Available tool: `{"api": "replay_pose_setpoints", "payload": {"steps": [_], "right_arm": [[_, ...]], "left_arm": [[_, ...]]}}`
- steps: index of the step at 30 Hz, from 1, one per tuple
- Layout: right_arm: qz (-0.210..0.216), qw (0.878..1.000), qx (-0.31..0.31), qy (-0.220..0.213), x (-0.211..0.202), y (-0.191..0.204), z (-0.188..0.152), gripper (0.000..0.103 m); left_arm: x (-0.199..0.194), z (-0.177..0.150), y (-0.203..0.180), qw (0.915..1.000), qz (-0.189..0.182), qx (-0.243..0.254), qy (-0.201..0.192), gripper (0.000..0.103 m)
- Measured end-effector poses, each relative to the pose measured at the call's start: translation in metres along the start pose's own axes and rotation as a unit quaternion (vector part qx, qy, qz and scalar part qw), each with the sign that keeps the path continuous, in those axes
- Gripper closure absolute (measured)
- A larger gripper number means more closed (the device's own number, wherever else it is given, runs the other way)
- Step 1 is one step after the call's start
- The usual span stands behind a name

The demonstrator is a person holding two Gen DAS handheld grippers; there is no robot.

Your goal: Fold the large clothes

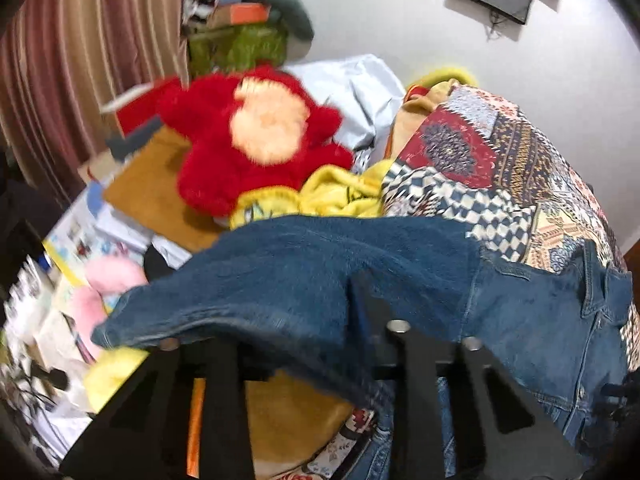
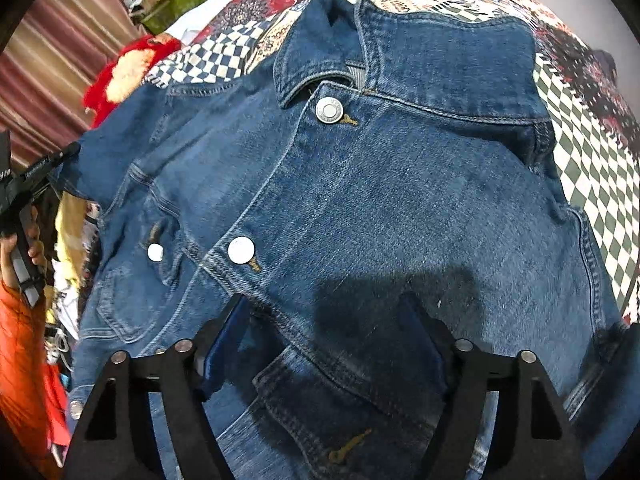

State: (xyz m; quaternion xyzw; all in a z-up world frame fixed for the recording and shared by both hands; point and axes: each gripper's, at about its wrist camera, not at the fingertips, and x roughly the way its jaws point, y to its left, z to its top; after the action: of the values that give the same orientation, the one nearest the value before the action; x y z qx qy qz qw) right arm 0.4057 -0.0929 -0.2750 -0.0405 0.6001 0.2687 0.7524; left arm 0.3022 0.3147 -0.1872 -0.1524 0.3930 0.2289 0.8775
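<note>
A blue denim jacket lies front up on a patchwork bedspread, collar at the top and metal buttons down its placket. My right gripper hovers over the lower chest with its jaws wide apart and flat denim between them, not pinched. In the left wrist view one sleeve stretches across, lifted off the bed, and my left gripper is shut on its fabric. The denim covers the left fingertips. In the right wrist view the left gripper shows at the left edge, held by a hand at the sleeve's end.
A red plush toy and a yellow blanket lie beyond the sleeve. Papers, a pink plush and clutter fill the left side. A striped curtain hangs behind. An orange sleeve is at the lower left.
</note>
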Motion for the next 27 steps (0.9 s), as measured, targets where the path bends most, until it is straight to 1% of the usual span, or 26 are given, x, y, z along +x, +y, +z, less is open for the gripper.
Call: {"api": "replay_pose_setpoints", "payload": {"steps": [1,3,4,6,9,10,12,14,15,17,19,22,25,27], "right_arm": [[0.007,1.000,0.005,-0.003,-0.005,-0.001,-0.001,0.029],[0.009,1.000,0.005,-0.012,-0.016,-0.001,-0.004,0.029],[0.004,1.000,0.002,-0.019,-0.023,0.001,-0.005,0.029],[-0.006,0.999,-0.004,-0.032,-0.036,0.003,-0.007,0.029],[-0.001,0.999,0.000,-0.050,-0.057,0.000,-0.011,0.029],[0.002,0.998,0.005,-0.058,-0.065,-0.001,-0.012,0.029],[0.003,0.998,0.009,-0.068,-0.079,-0.005,-0.014,0.029],[0.003,0.997,0.013,-0.081,-0.095,-0.008,-0.017,0.029],[0.003,0.996,0.014,-0.087,-0.102,-0.010,-0.020,0.029],[0.005,0.995,0.017,-0.099,-0.118,-0.010,-0.025,0.029],[0.004,0.994,0.018,-0.107,-0.129,-0.011,-0.032,0.029],[0.002,0.993,0.017,-0.114,-0.142,-0.014,-0.040,0.029],[-0.001,0.993,0.018,-0.116,-0.147,-0.013,-0.043,0.029],[-0.001,0.993,0.018,-0.117,-0.148,-0.013,-0.044,0.029]], "left_arm": [[-0.008,0.002,-0.003,0.9999,-0.003,0.005,-0.013,0.091],[-0.030,0.007,-0.011,0.9988,-0.007,0.022,-0.042,0.091],[-0.042,0.009,-0.017,0.9976,-0.019,0.030,-0.059,0.092],[-0.061,0.012,-0.032,0.9947,-0.046,0.047,-0.079,0.094],[-0.082,0.014,-0.064,0.9889,-0.076,0.085,-0.095,0.095],[-0.087,0.012,-0.079,0.9859,-0.096,0.098,-0.097,0.096],[-0.087,0.009,-0.097,0.9829,-0.122,0.108,-0.087,0.096],[-0.077,0.001,-0.118,0.9801,-0.153,0.114,-0.055,0.096],[-0.067,-0.004,-0.126,0.9791,-0.166,0.114,-0.032,0.096],[-0.037,-0.017,-0.141,0.9729,-0.194,0.120,0.040,0.096],[-0.005,-0.036,-0.146,0.9685,-0.202,0.105,0.101,0.096],[0.032,-0.063,-0.142,0.9553,-0.223,0.079,0.178,0.096],[0.047,-0.079,-0.131,0.9440,-0.238,0.059,0.221,0.095],[0.043,-0.085,-0.125,0.9378,-0.250,0.056,0.234,0.094]]}}
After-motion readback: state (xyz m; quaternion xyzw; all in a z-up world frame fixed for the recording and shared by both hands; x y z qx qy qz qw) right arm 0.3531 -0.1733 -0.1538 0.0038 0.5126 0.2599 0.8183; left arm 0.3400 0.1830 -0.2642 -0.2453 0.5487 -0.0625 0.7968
